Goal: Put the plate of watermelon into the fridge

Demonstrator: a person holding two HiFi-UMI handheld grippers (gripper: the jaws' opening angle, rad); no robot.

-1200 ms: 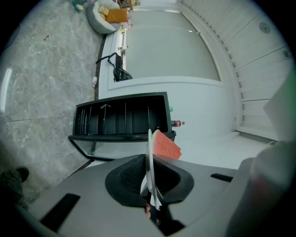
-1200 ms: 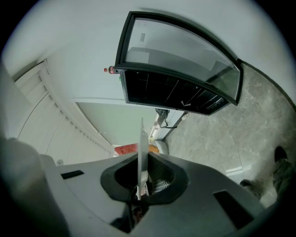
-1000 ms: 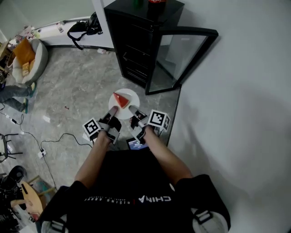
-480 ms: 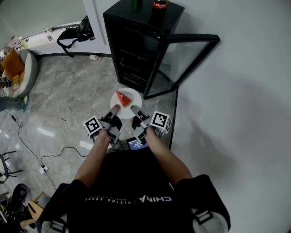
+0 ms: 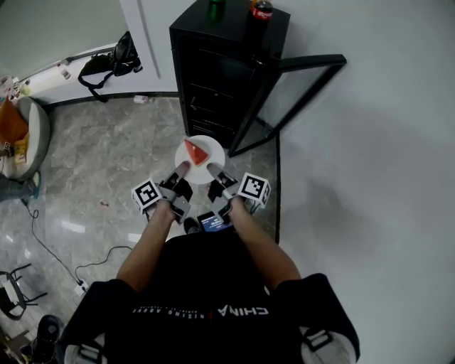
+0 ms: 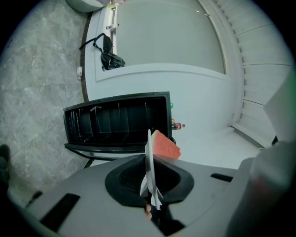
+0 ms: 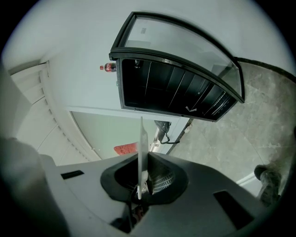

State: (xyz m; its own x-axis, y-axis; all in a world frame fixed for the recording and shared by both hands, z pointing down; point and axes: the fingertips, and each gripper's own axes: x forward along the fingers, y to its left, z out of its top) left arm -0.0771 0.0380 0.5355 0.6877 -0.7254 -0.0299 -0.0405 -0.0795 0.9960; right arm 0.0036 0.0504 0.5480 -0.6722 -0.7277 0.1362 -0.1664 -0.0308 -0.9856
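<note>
- White plate [image 5: 215, 151] is held roughly level between the two claws, above a grey stone floor [image 5: 106, 163], and is gripped at its near rim from both sides.
- Left claw [image 5: 179, 170] is pressed shut on the plate's near left edge. In the left gripper view the thin rim is seen edge-on, clamped between the two dark pads.
- Right claw [image 5: 213, 172] is closed on the near right edge in the same way. In the right gripper view the rim is seen as a thin white line caught between its jaws.
- Red watermelon [image 5: 195, 152], cut as a wedge, is carried on the plate, just ahead of the left claw's tips and ahead-left of the right claw's.
- Black fridge [image 5: 213, 78] is seen straight ahead of both claws. The plate is kept outside it, in front of the open cabinet, where dark shelves are shown.
- Its glass door [image 5: 291, 92] is swung wide open, ahead and to the right of the right claw.
- On the fridge top, well beyond both claws, a red-capped bottle [image 5: 261, 10] and a green object [image 5: 216, 7] are set. What the green object is cannot be told.
- Further off, ahead and to the left of the left claw, a black bag [image 5: 106, 60] is lying by a white ledge.
- A pale wall [image 5: 370, 142] is seen to the right of the right claw.
</note>
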